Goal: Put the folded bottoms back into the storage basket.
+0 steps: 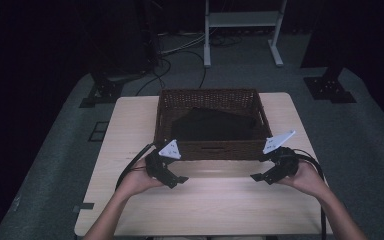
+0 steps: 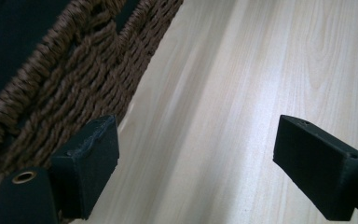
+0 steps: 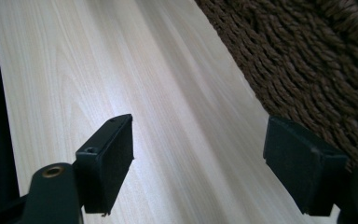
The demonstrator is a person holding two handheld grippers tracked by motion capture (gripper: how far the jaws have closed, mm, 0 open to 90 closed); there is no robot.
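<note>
A dark brown woven basket (image 1: 209, 150) sits on the light wooden table (image 1: 205, 205), holding a black cloth (image 1: 212, 125). My left gripper (image 1: 176, 179) hovers just in front of the basket's near left corner, open and empty. My right gripper (image 1: 260, 178) hovers by the near right corner, also open and empty. In the left gripper view the open gripper (image 2: 198, 161) spans bare table with the basket wall (image 2: 74, 88) at its left. In the right gripper view the gripper (image 3: 198, 161) is spread over bare wood, with the basket weave (image 3: 317, 65) on the right.
A grey floor surrounds the table. Black stand bases (image 1: 102, 92) (image 1: 330, 87) and cables (image 1: 180, 55) lie beyond the far edge, with a white frame (image 1: 242, 30) at the back. Bare tabletop (image 1: 220, 200) lies between and in front of the grippers.
</note>
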